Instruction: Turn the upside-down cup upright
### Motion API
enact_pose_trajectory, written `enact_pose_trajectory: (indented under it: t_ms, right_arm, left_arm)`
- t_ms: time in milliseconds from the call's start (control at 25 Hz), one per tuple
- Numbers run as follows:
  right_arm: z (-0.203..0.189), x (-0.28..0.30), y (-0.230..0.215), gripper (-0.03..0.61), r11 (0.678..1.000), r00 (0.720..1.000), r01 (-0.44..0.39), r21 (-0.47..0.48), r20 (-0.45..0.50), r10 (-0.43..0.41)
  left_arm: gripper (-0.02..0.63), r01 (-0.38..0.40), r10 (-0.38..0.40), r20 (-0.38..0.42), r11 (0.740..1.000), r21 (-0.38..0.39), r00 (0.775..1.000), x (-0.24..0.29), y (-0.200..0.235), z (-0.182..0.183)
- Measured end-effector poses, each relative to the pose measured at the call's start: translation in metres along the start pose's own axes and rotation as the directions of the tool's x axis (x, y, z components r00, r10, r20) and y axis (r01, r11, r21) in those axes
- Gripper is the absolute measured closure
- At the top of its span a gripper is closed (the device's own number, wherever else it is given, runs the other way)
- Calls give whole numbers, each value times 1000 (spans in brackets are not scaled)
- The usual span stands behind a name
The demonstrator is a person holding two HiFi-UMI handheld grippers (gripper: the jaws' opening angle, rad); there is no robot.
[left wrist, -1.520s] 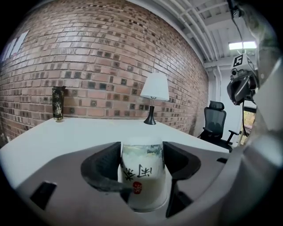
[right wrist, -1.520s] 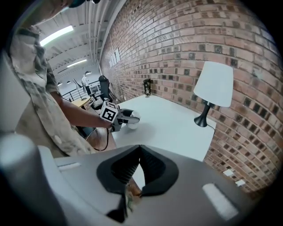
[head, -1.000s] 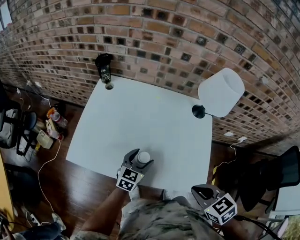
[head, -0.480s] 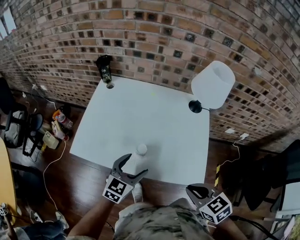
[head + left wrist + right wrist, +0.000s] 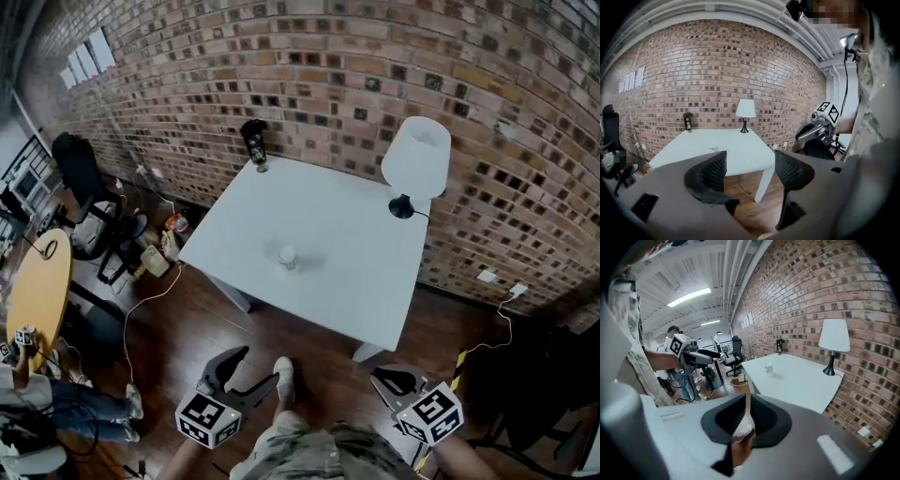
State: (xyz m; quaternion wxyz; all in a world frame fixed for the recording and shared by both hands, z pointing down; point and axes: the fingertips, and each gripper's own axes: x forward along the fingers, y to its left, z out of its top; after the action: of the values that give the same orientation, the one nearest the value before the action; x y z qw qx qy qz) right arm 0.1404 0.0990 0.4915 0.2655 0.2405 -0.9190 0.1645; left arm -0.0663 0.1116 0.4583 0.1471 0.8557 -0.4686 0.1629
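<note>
While beside brick wall point(image 5: 328, 56), white table point(image 5: 342, 281)

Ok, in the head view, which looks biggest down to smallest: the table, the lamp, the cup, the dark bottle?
1. table
2. lamp
3. dark bottle
4. cup
The cup sits nearer the camera than the bottle, yet looks smaller.

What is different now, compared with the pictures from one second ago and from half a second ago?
The left gripper let go of the cup, which now stands alone on the table. Both it and the right gripper drew back from the table, over the floor. The left jaws are closing, nothing between them. Unchanged: lamp, dark bottle, right jaws together.
</note>
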Motion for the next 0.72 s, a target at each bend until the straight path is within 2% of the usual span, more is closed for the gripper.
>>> enact_pose_trajectory:
  t_ms: [120,320,520,720]
  right_arm:
    - [-20,-21,27,545,998,998,-67,-16,-9,67]
    - [-44,-48,76,545,990,991,-135,-28,-23,134]
    - [-49,-61,125,526,986,986,-165,-23,-19,164]
    - [-49,-63,189,508,986,987,-160,-42,-33,159]
  left_arm:
    - [290,6,-7,-10,998,-55,1000,-39,-58,-7]
    - [305,25,-28,-44,998,-60,999,-80,-124,-24]
    - [305,49,-52,-29,994,-102,998,-122,-161,-39]
    - [320,34,-39,-24,984,-177,999,-187,-162,-60]
